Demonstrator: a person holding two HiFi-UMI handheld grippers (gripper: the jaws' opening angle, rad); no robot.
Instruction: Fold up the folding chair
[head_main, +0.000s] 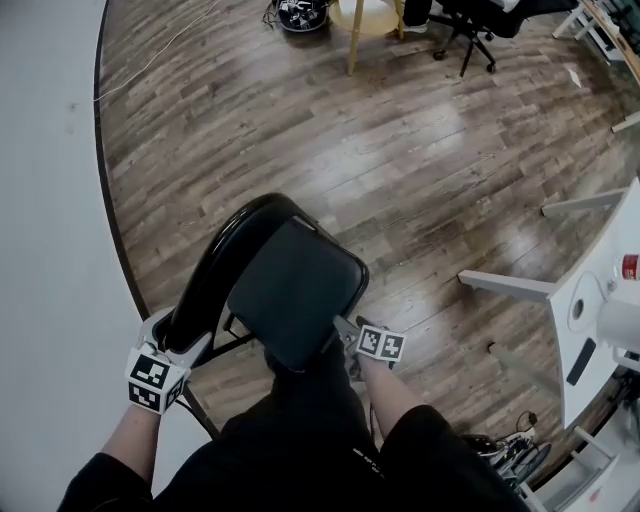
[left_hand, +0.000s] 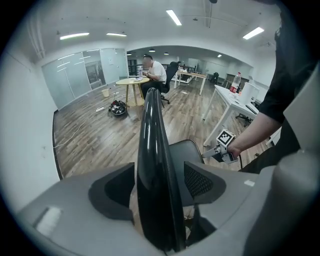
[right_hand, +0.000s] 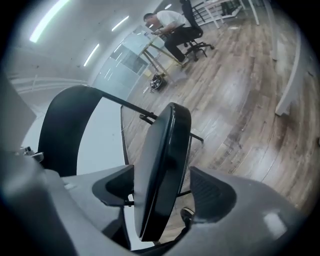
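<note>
**Folding chair in both tongs, seat tipped up**

The black folding chair (head_main: 240, 250) stands on the wood floor (head_main: 400, 150) close beside a white wall (head_main: 50, 200), directly in front of the person holding the tongs. Its curved backrest (left_hand: 150, 150) is at the left in the head view. Its padded seat (right_hand: 160, 165) is tilted steeply up on its front edge, just beside the backrest.

The left gripper (left_hand: 159, 192) is clenched on the backrest's top edge. The glossy black shell fills the space between its jaws and runs straight up out of them.

The right gripper (right_hand: 162, 192) is low at the seat's near edge and released. Its jaws stand wide apart with the seat edge-on between them. The seat is close against one pad, and floor shows in the gap to the other.

A white desk (head_main: 600, 300) stands to the right. Far across the room, a person (left_hand: 155, 75) sits at a round table.
</note>
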